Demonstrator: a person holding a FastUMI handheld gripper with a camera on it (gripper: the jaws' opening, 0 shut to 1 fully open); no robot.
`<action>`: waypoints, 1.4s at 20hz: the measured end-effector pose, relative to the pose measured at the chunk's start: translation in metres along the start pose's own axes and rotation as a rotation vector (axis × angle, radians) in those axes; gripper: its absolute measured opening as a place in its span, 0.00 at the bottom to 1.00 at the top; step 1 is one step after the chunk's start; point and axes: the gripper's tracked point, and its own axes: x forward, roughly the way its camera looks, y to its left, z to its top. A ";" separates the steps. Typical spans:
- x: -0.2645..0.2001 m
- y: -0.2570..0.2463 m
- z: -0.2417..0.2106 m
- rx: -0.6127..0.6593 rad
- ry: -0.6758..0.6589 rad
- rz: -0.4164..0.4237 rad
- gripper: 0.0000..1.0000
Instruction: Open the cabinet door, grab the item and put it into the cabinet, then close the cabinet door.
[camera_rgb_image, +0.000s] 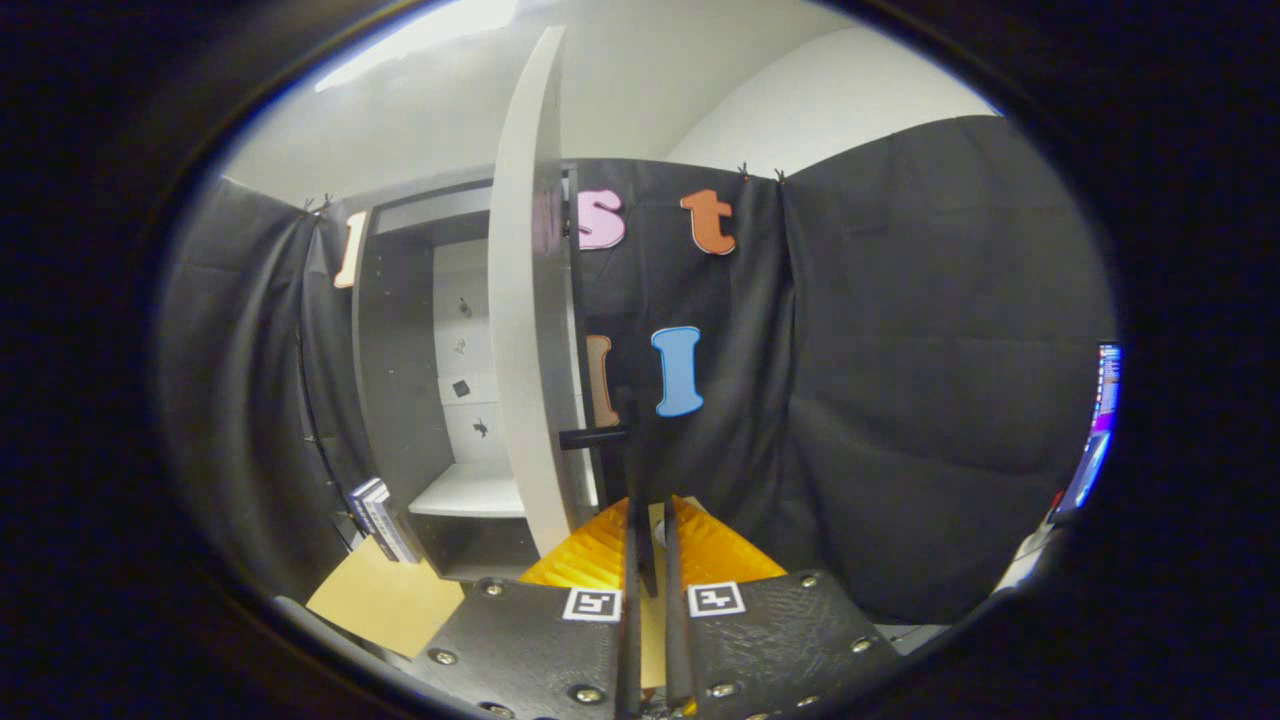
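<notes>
Two tongs (648, 520) fingers clamp the open cabinet door's (525, 330) handle (600, 437).

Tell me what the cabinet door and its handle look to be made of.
Cabinet door: likely painted or laminated board, going by its smooth, matte, pale grey face and flat edge.
Handle: a dark bar, metal or plastic; too small to tell. The gripper is nearly shut near it.

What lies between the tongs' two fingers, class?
In the gripper view, the open cabinet door's dark handle bar stands between the tongs, whose fingers close on it.
</notes>
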 end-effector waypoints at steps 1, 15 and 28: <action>0.001 -0.003 0.000 0.018 0.008 0.017 0.10; -0.041 0.009 0.006 0.015 -0.006 0.009 0.10; -0.042 0.166 -0.087 -0.066 0.147 0.136 0.10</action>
